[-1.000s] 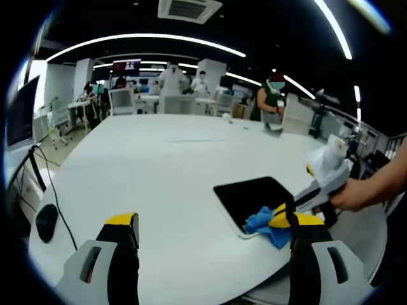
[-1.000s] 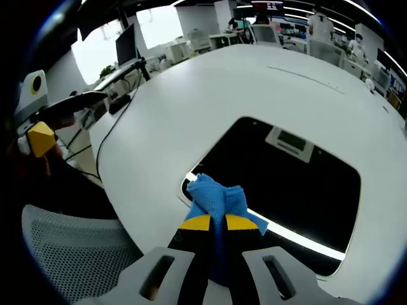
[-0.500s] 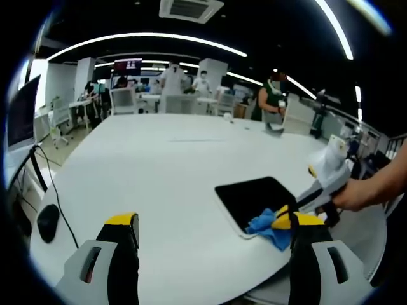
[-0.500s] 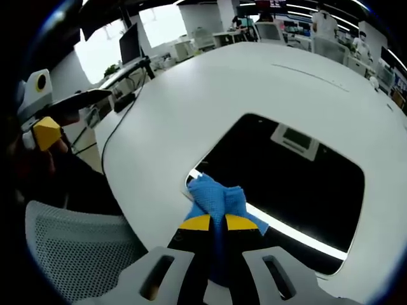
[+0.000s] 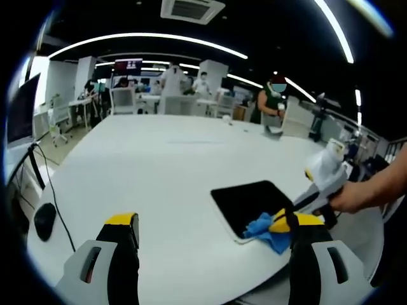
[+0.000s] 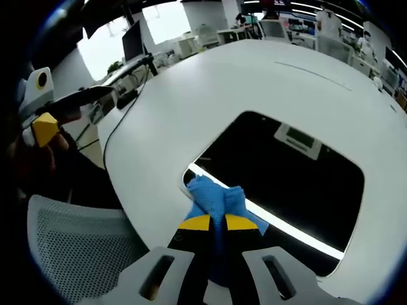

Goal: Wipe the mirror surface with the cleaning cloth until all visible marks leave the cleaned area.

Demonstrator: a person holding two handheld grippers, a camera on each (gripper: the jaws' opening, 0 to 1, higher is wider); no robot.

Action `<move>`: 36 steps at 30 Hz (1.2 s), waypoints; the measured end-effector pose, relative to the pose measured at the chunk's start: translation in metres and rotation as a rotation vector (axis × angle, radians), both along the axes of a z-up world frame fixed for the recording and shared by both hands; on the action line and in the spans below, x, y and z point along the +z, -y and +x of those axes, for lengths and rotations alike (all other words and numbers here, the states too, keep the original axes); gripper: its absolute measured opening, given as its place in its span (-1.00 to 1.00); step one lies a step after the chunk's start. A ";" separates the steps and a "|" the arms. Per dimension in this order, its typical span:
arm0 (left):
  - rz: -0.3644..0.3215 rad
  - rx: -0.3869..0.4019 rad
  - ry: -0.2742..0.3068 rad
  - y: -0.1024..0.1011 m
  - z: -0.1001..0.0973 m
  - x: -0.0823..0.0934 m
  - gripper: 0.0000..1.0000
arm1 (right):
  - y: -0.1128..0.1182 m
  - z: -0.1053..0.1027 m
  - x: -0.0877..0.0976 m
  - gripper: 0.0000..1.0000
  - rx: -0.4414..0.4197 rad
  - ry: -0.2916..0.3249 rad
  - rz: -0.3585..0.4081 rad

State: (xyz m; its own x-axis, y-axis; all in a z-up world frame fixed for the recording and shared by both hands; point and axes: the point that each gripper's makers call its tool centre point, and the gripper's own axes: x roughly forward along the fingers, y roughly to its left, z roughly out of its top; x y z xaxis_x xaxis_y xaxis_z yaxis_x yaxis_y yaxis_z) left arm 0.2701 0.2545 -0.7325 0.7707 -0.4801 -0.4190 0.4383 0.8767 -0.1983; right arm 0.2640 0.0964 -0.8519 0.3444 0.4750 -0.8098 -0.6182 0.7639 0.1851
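Pinching the crumpled blue cleaning cloth (image 6: 216, 200), the right gripper (image 6: 212, 223) sits at the dark rectangular mirror's (image 6: 286, 171) near corner; glass extends ahead. Left gripper (image 5: 206, 229) spread, well apart.

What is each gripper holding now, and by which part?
The right gripper is shut on the blue cloth, pinching its near bunched end, with the rest lying on the mirror. The left gripper is open and holds nothing.

white table (image 5: 159, 165), mesh chair (image 6: 76, 254), mouse (image 5: 44, 221)
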 end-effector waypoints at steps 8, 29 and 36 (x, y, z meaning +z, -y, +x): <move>-0.005 0.000 0.005 0.000 0.001 0.003 0.99 | 0.002 0.001 0.000 -0.99 -0.003 -0.010 0.008; -0.006 -0.017 -0.008 0.010 0.006 0.001 0.99 | 0.022 -0.002 0.000 -0.99 -0.020 -0.043 -0.009; 0.005 -0.031 -0.004 0.007 0.005 0.001 0.99 | 0.022 -0.002 -0.001 -0.99 -0.031 -0.045 -0.011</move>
